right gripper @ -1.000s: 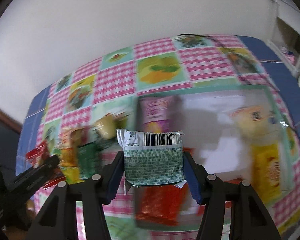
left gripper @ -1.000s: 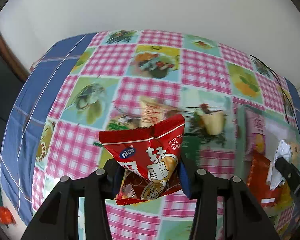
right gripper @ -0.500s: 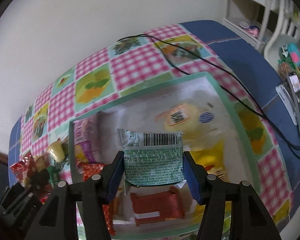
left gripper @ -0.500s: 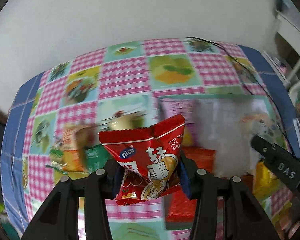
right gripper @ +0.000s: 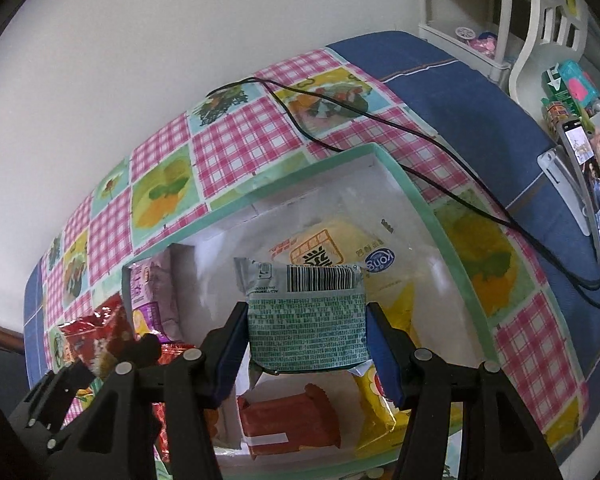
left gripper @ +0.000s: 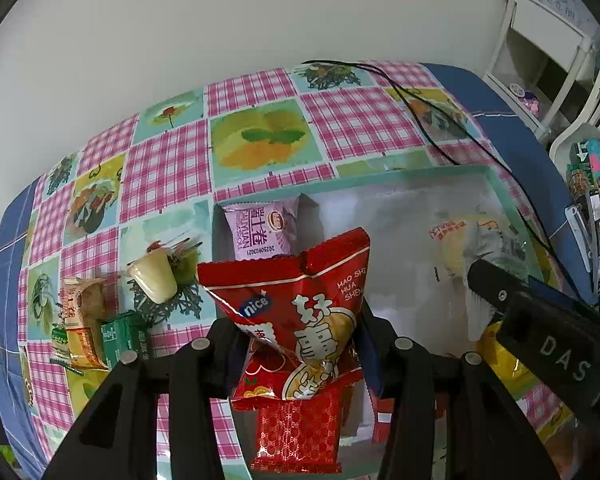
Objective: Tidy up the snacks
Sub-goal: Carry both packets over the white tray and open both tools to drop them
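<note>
Over the green-rimmed box both grippers hang loaded, so this looks like the drop-off step. Left gripper is clamped on the red snack bag, poised above the box's left section, where a purple packet lies. Right gripper pinches the green packet, barcode end up, above the yellow bag. Next, I judge, each must lower, then spread its jaws. Loose snacks wait on the tablecloth.

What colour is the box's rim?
Mint green; the box rim shows best in the right wrist view.
</note>
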`<state>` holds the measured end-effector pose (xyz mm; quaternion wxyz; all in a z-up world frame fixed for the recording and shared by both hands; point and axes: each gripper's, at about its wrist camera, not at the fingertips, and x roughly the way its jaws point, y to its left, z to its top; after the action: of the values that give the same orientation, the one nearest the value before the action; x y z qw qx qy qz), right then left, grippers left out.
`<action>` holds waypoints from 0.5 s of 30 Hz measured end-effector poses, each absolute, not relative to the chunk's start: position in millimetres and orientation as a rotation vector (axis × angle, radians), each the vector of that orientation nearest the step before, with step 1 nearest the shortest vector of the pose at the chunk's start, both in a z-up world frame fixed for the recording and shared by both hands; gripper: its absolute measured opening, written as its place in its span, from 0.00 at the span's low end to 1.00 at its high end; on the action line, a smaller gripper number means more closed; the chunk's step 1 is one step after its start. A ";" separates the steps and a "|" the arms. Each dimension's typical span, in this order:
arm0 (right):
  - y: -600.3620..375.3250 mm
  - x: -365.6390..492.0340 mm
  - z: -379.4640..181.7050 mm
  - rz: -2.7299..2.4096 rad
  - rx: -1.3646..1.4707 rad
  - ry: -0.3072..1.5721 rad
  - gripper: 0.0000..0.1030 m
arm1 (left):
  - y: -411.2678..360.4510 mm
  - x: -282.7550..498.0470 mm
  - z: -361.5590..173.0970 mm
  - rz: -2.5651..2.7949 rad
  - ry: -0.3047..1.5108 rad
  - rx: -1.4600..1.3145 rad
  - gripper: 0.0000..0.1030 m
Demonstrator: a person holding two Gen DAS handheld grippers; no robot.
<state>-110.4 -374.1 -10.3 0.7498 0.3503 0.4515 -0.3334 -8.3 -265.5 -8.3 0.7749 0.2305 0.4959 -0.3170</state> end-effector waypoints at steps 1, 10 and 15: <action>-374.2 -110.4 -10.6 -0.730 0.766 0.987 0.59 | -265.6 -8.2 -9.2 -0.686 1.076 0.500 0.48; -372.5 -108.0 -10.0 -0.731 0.758 0.993 0.59 | -266.7 -10.0 -9.6 -0.707 1.088 0.509 0.50; -370.1 -105.3 -9.8 -0.725 0.747 1.000 0.59 | -263.6 -9.5 -8.3 -0.701 1.095 0.504 0.57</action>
<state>-105.3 -370.1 -9.8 0.7507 0.3418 0.4576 -0.3320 -9.5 -263.6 -8.3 0.7667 0.2320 0.5042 -0.3226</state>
